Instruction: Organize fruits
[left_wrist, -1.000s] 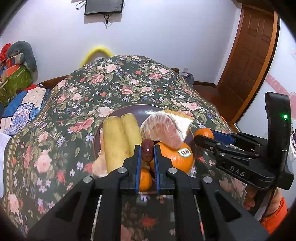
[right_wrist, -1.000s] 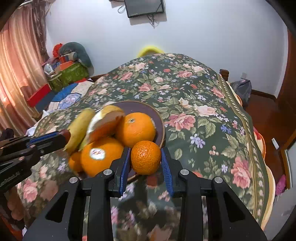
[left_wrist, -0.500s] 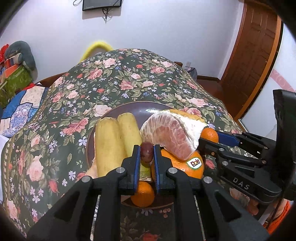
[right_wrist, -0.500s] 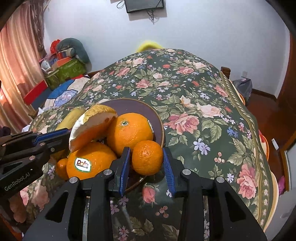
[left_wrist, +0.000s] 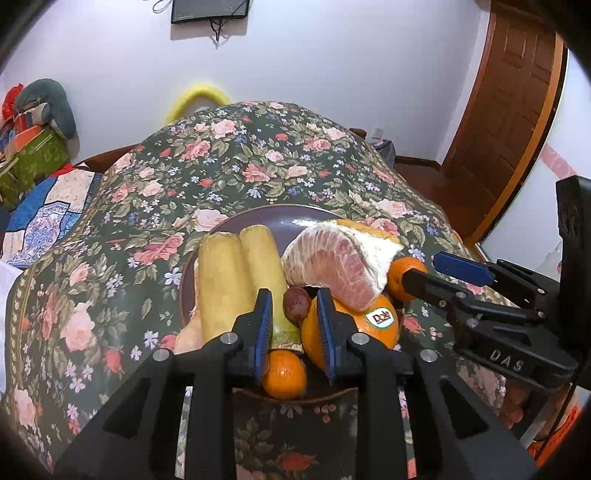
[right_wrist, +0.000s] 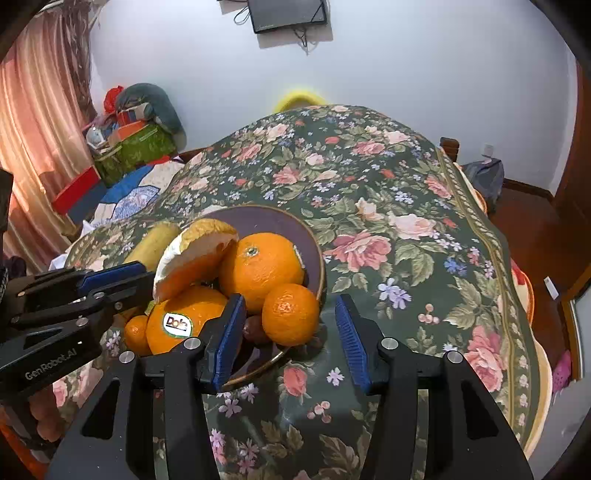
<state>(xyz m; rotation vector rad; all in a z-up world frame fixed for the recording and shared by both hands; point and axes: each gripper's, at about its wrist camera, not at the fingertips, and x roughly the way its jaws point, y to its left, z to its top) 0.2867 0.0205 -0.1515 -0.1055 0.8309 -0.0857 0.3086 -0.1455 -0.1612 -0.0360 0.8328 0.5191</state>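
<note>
Both wrist views look steeply down, close over the same fruit plate, from opposite sides.

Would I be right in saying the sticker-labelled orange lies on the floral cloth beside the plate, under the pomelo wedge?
Not quite: the sticker-labelled orange lies on the plate, not on the floral cloth beside it. It does sit under the pomelo wedge, as the right wrist view shows.

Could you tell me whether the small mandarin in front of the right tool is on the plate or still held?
On the plate. The small mandarin rests at the plate rim; the right tool is opening, with visible gaps beside both blue pads.
</note>
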